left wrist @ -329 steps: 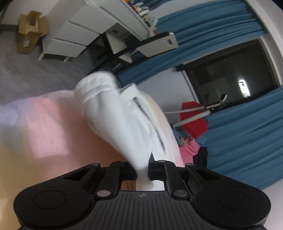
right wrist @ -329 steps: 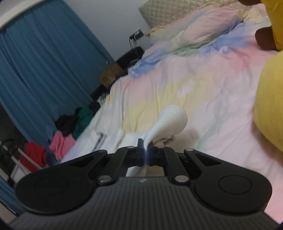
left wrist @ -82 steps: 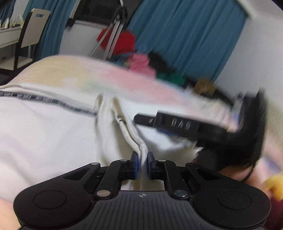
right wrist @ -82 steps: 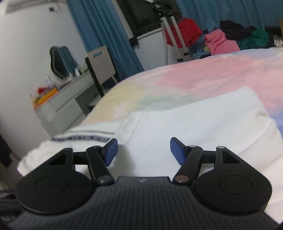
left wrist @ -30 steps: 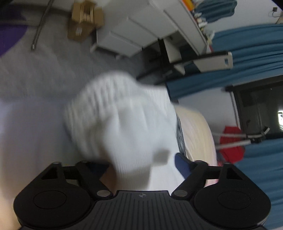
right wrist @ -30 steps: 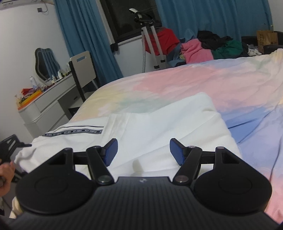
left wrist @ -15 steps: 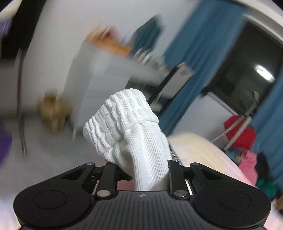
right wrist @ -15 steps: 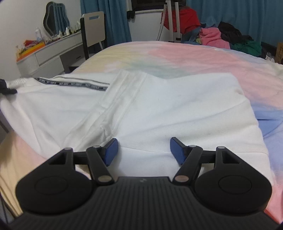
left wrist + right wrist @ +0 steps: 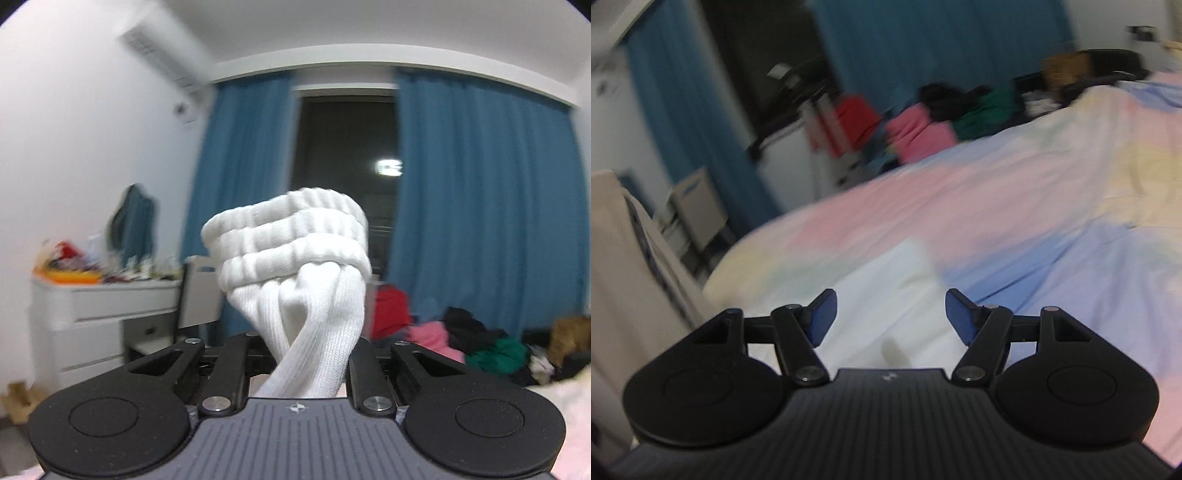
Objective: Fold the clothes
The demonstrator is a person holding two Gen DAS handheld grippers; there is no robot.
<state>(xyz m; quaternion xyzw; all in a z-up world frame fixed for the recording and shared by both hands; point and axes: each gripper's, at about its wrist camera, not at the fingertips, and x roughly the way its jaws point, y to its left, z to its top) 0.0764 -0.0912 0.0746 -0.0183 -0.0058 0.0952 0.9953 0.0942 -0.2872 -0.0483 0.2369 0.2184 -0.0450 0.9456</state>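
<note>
The white ribbed cuff (image 9: 291, 243) sticks up from the left gripper (image 9: 308, 354), which points level and is closing its jaws tight on it, while the right gripper (image 9: 888, 314) tilts down, wide open and empty, over the white garment (image 9: 886, 295) on the pastel bed (image 9: 1052, 206), blue curtains (image 9: 480, 206) behind.

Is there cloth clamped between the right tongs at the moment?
No, the right tongs stand apart with nothing between their blue pads, only hovering above the white garment lying on the bed.
</note>
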